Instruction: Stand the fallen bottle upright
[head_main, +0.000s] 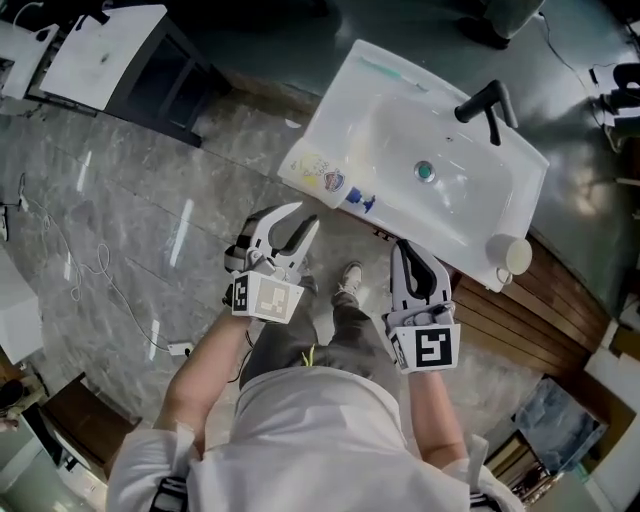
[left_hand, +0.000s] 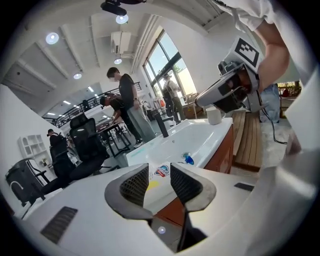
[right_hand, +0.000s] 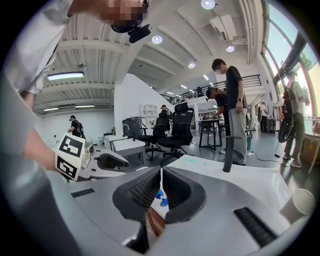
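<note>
bottle lies flat on sink rim, ahead of left gripper

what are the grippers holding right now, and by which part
Nothing is held. The left hand-held gripper has its jaws slightly apart and empty; the right hand-held gripper is shut on nothing. The fallen bottle lies untouched on the sink rim.

1. The clear plastic bottle with a blue cap lies on its side on the near left rim of the white rectangular ceramic basin
2. The black metal tap stands on the far rim, behind the round drain
3. The white cup stands at the near right corner
4. The left tool is just before the bottle, with the right tool to its right
</note>
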